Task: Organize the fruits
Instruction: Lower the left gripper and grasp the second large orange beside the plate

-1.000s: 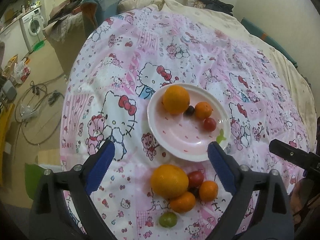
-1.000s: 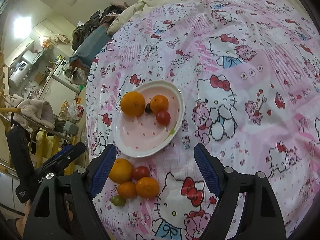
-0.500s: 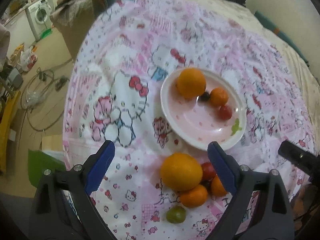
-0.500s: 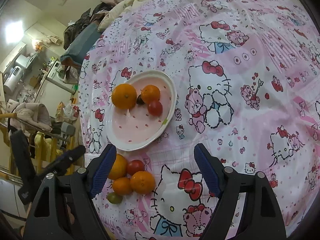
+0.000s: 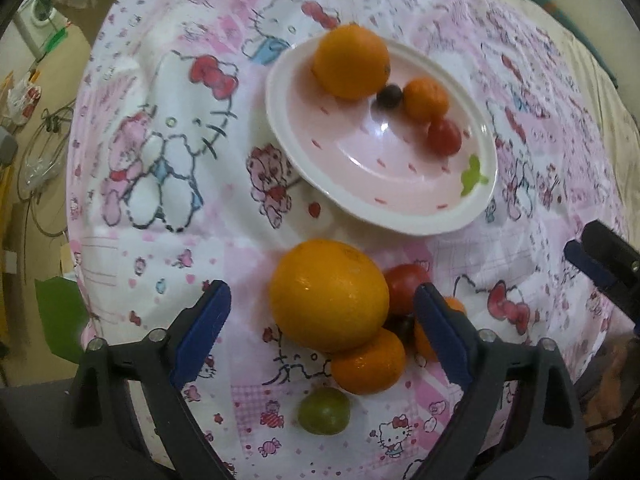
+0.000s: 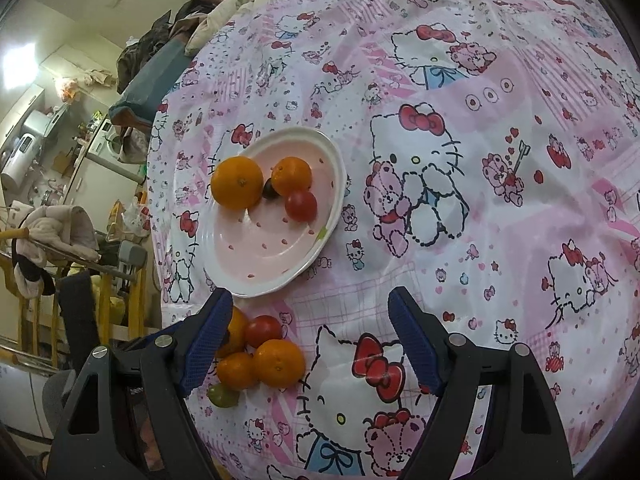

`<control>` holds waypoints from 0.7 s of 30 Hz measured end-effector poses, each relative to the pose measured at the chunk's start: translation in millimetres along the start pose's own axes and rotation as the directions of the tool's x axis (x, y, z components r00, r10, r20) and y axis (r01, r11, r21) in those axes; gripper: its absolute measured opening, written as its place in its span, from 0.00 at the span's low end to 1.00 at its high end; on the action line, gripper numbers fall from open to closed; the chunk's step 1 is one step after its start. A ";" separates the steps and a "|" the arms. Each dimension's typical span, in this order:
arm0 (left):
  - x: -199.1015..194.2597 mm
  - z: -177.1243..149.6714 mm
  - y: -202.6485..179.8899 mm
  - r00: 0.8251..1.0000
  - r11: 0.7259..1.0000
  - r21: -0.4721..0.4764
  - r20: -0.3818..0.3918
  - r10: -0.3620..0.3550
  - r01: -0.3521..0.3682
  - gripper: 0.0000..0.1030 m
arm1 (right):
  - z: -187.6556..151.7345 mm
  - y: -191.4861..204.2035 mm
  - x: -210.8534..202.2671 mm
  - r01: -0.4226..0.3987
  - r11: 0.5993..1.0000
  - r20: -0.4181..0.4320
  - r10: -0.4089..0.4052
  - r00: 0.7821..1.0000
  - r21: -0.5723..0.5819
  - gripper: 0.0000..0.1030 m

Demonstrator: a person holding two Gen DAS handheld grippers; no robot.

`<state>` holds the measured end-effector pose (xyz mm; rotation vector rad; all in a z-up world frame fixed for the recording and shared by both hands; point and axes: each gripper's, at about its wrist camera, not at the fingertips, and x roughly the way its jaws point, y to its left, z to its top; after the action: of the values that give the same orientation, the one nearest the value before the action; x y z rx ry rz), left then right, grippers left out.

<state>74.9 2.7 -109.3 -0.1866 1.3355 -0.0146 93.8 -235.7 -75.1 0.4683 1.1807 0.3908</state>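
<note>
The wide-open left gripper (image 5: 322, 304) has dropped closer, now framing the big round orange (image 5: 329, 294) lying beside the pink plate (image 5: 376, 210). The right gripper (image 6: 310, 318) hangs open, empty.

Bed under pink cartoon-cat sheet (image 6: 460, 240), pink plate (image 6: 248, 280), loose fruit cluster (image 5: 340, 320) beside it

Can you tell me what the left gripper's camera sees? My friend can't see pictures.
The open left gripper reaches toward a big orange in a pile of small fruit on a Hello Kitty cloth. Behind the pile, a pink plate holds another orange and three smaller fruits.
</note>
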 end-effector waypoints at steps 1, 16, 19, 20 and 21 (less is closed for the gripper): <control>2.3 -0.2 -0.7 1.000 1.000 0.004 -0.009 0.000 0.000 0.82 | -0.3 -1.0 -0.1 0.000 1.000 0.000 0.000 1.000 0.003 0.80; -9.2 3.8 4.3 0.999 1.000 0.007 0.034 -0.001 0.001 0.54 | -18.6 13.2 22.8 -0.021 0.996 -0.130 0.010 0.991 -0.087 0.80; -22.2 7.5 15.4 0.996 0.999 -0.029 0.082 0.028 -0.025 0.54 | -30.9 22.9 37.7 -0.027 0.990 -0.191 0.000 0.982 -0.140 0.80; -26.4 8.5 18.7 0.994 0.999 -0.039 0.097 0.040 -0.037 0.54 | -35.0 26.6 43.3 -0.025 0.987 -0.210 -0.010 0.978 -0.160 0.80; -30.7 9.2 22.3 0.993 0.998 -0.050 0.111 0.047 -0.042 0.54 | -39.4 30.7 49.4 -0.024 0.983 -0.231 -0.019 0.973 -0.182 0.80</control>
<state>74.5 29.4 -80.8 -0.1955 1.2286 0.0649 71.8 -178.4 -109.3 0.2680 1.3561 0.5631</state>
